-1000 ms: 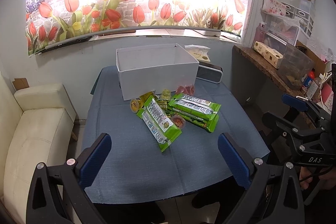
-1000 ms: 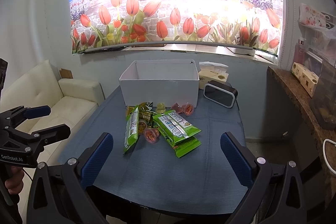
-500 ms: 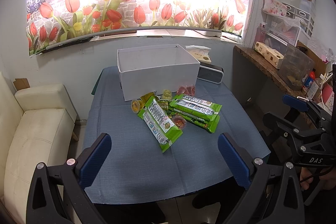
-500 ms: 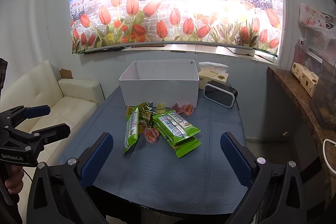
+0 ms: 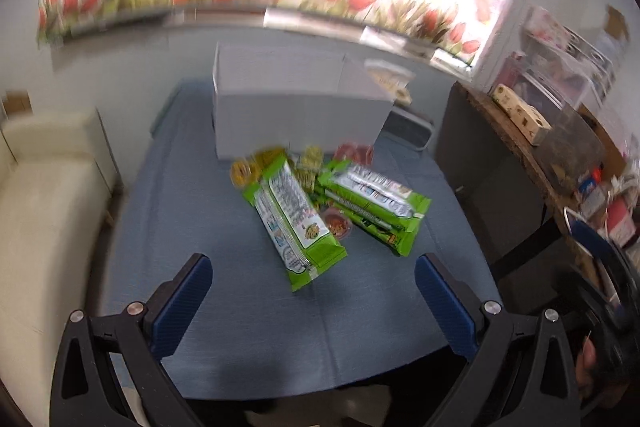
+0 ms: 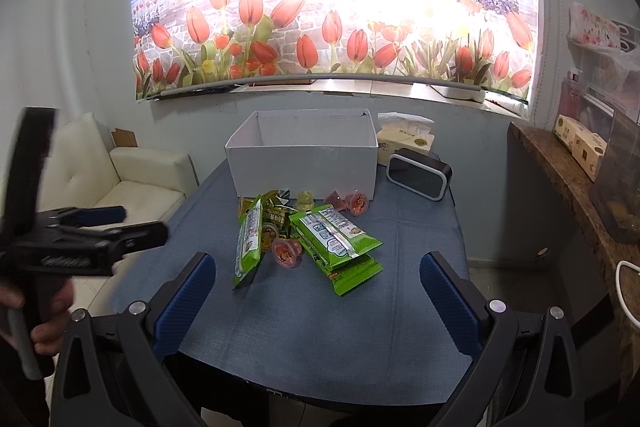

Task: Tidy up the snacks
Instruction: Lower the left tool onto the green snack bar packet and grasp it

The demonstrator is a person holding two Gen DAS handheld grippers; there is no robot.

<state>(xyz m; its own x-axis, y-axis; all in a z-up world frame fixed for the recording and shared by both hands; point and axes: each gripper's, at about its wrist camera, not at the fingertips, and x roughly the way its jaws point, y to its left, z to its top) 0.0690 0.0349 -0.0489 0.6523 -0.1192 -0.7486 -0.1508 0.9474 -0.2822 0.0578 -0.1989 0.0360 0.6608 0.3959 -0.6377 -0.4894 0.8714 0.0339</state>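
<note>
The left gripper (image 5: pixel 312 291) is held level with its blue-padded fingers (image 5: pixel 182 303) spread wide apart, nothing gripped between them. The right gripper (image 6: pixel 318 291) is likewise held with its jaws wide apart and nothing gripped.

Glossy green plastic snack packets (image 6: pixel 334 233), matt white cardboard box (image 6: pixel 304 167), woven blue cloth over the bench (image 6: pixel 320 327), ribbed blue pads (image 6: pixel 182 307) on a matt black plastic hand-held gripper (image 6: pixel 320 301), cream leather-look sofa (image 6: pixel 136 187)
</note>
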